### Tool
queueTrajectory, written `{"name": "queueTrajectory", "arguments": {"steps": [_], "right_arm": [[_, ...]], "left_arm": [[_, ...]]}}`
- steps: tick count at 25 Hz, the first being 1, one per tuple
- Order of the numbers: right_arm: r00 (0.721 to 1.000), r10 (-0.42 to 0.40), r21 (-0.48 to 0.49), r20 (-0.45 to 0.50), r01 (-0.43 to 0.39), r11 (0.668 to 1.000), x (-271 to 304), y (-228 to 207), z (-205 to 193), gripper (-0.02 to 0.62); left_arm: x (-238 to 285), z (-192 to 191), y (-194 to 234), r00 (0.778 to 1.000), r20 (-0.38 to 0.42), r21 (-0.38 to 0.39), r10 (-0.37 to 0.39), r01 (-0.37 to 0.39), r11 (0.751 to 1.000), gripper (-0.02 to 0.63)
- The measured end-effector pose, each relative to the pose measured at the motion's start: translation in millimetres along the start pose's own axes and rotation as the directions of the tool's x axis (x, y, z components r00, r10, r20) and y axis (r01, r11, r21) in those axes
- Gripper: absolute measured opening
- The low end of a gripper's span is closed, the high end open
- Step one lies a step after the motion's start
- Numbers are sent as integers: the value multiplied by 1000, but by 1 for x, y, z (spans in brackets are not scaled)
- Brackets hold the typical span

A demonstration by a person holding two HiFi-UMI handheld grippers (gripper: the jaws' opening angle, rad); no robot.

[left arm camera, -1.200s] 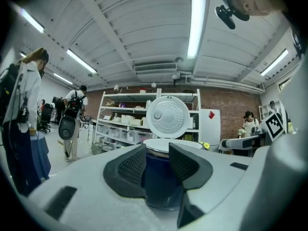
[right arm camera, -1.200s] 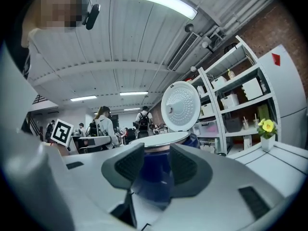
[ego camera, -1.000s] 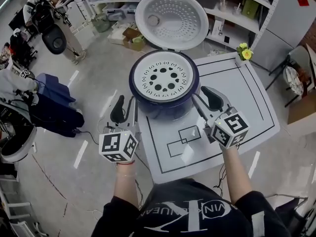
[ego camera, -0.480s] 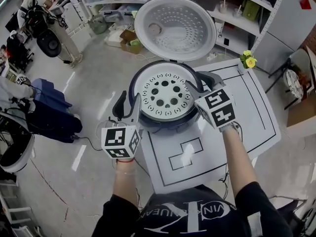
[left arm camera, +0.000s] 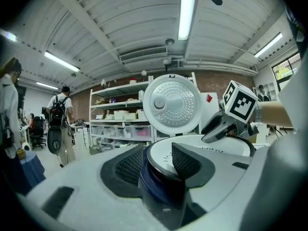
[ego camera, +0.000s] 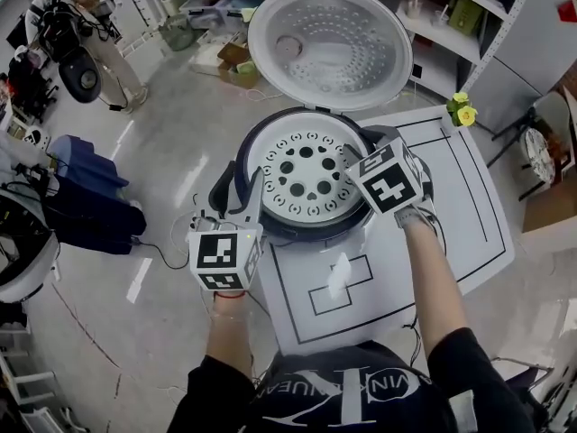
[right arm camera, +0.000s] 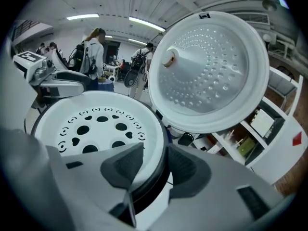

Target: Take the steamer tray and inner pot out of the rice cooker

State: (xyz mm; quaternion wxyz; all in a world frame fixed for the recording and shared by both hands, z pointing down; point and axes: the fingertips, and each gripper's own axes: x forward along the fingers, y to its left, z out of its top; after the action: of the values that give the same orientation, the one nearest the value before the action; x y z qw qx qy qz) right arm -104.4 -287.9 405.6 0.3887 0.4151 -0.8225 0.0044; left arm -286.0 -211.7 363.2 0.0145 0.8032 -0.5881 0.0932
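Observation:
The dark blue rice cooker (ego camera: pixel 311 233) stands with its lid (ego camera: pixel 326 43) swung up and back. A white steamer tray (ego camera: pixel 306 180) with round holes fills its mouth and hides the inner pot beneath it. My left gripper (ego camera: pixel 239 192) straddles the cooker's left rim, jaws opening, pads not pressing. In the left gripper view (left arm camera: pixel 156 165) the rim sits between the pads. My right gripper (ego camera: pixel 365 149) straddles the right rim, jaws closing. In the right gripper view (right arm camera: pixel 154 165) one pad is over the tray (right arm camera: pixel 96 124), the other outside the wall, with gaps showing.
The cooker sits at the far left corner of a white mat (ego camera: pixel 433 206) marked with black lines. Yellow flowers (ego camera: pixel 462 111) stand at the mat's back right corner. Shelving runs behind the lid. A blue bag (ego camera: pixel 90 188) and people are off to the left.
Both grippers have moved forward from the cooker's near side to its rim. The right one swung left from over the mat and rolled. The left one has slid onto the left rim.

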Motion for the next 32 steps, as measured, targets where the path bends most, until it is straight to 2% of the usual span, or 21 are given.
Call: {"name": "queueTrajectory", "arguments": {"steps": [5,17,21,24,28,32], "right_arm": [[999,2,11,36,-2,1000,2,-3,5,114],[994,-40,-152,105,56,987,-3,-10,24,84],[987,-23,-121,161,43,992,-8,-10,28,80],[969,-37,-84,244,59,995,-18,-12,33,78],[917,-50,9,395,51,999,-40,-20,49,67],[880,-66,54,470,46,997,-58,-25,56,64]], "left_arm": [[5,-4,-2,1000,-6,-19,-25,25,1000,161],[6,1,-8,998,-9,-49,-60,60,997,170],[9,0,-8,998,-16,-58,-62,61,996,175],[13,2,-9,997,-15,-82,-78,77,994,175],[15,8,-10,996,-19,-79,-87,85,993,175],[17,10,-14,994,-25,-87,-111,108,990,173]]}}
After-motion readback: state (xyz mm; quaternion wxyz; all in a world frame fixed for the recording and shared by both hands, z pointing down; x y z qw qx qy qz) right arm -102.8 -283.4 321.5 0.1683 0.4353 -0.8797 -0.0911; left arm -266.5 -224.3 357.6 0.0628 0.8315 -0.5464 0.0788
